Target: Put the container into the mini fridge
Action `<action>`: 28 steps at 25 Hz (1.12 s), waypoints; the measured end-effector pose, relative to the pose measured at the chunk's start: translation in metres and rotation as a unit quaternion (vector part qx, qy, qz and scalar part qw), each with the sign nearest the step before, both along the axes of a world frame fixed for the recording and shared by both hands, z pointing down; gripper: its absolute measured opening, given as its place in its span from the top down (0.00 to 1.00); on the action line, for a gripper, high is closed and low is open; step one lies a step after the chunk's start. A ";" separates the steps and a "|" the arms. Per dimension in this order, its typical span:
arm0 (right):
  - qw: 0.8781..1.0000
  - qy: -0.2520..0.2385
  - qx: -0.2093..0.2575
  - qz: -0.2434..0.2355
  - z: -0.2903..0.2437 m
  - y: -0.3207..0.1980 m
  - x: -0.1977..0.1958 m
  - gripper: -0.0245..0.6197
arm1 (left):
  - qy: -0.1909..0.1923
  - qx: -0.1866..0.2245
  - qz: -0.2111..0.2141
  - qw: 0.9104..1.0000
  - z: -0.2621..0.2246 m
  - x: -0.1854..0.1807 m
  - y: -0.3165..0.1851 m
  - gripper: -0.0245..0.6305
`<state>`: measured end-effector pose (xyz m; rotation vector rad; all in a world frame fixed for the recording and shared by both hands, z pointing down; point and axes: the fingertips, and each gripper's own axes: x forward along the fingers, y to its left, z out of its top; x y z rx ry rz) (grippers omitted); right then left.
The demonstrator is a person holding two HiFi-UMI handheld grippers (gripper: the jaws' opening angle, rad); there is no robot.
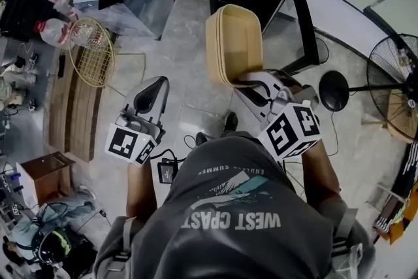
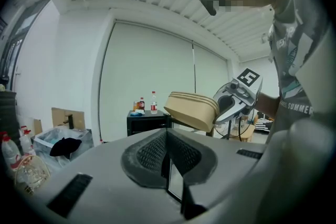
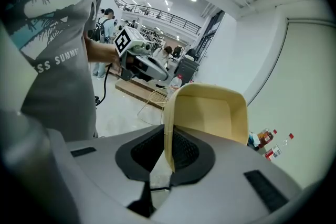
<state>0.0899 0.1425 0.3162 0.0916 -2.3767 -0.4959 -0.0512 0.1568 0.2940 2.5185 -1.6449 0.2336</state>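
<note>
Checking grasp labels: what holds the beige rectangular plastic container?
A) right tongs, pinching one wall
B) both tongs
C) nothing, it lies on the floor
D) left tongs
A: the right tongs are shut on one wall of the beige rectangular plastic container, while the left tongs are shut on nothing, clear of it.

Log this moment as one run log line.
right gripper: shut on rim of beige container | left gripper: shut, empty | container: held tipped on its side
</note>
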 end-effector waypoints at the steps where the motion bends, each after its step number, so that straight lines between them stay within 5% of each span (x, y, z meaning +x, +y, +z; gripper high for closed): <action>1: 1.000 -0.001 0.000 -0.004 -0.001 -0.006 0.003 0.89 | -0.001 0.000 -0.003 1.000 -0.001 0.003 -0.005 0.94; 13: 1.000 -0.014 -0.008 -0.025 0.006 -0.055 0.026 0.89 | -0.012 -0.008 -0.024 1.000 0.003 0.033 -0.043 0.94; 19: 0.999 -0.022 -0.016 -0.035 0.012 -0.060 0.007 0.89 | -0.024 -0.011 -0.033 0.999 0.001 0.013 -0.050 0.94; 28: 1.000 -0.013 -0.006 0.013 0.011 -0.074 -0.007 0.89 | -0.012 0.008 0.016 1.000 0.000 -0.002 -0.079 0.94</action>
